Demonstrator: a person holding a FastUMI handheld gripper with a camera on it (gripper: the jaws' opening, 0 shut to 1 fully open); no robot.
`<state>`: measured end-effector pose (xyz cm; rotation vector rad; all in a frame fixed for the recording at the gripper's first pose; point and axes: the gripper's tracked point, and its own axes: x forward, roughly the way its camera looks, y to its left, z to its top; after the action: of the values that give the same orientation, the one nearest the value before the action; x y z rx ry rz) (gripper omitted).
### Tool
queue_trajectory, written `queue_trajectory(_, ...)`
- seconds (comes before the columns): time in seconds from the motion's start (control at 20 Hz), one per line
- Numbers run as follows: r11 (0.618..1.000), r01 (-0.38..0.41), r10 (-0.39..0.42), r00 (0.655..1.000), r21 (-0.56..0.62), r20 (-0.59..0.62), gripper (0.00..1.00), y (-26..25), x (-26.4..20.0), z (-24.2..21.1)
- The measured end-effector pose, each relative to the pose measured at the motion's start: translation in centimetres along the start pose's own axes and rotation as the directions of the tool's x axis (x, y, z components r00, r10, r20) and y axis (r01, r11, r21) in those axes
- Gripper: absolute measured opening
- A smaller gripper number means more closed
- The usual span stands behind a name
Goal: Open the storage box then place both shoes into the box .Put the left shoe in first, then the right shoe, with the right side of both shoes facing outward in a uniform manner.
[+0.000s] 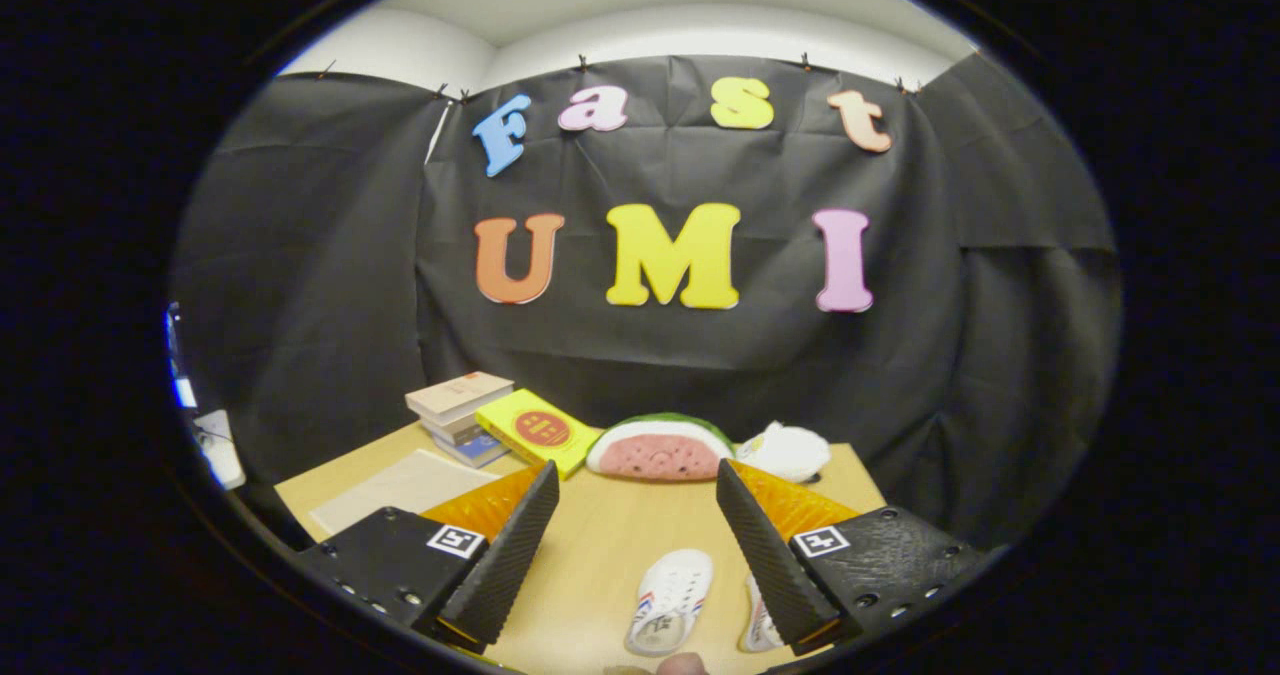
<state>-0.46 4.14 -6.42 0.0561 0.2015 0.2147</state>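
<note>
Tongs (636,530) hang spread and empty above the table (610,545). One shoe (670,600) lies between the fingers, the other shoe (758,627) just beside it, half hidden by one finger. Risk: mixing left and right shoe, since both look alike.

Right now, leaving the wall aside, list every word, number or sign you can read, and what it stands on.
No text can be quoted.
Yellow box: red round emblem, too blurred.
Stacked books: cover print too small.
White shoe between the fingers: markings blurred.
Open gripper: square coded tags on its fingers, no words.
</note>
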Motion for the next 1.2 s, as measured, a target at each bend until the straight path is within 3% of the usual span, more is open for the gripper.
queue_trajectory(0.35,0.953,-0.208,0.246,0.955,0.22,-0.164,0.96,5.6,3.4,-7.8)
queue_trajectory(0.6,0.875,-0.314,0.419,0.873,0.367,-0.251,0.96,10.2,4.9,-12.1)
queue_trajectory(0.95,0.751,-0.3,0.568,0.749,0.588,-0.342,0.95,13.5,6.1,-16.0)
queue_trajectory(1.2,0.648,-0.272,0.647,0.69,0.711,-0.325,0.95,15.3,7.4,-16.2)
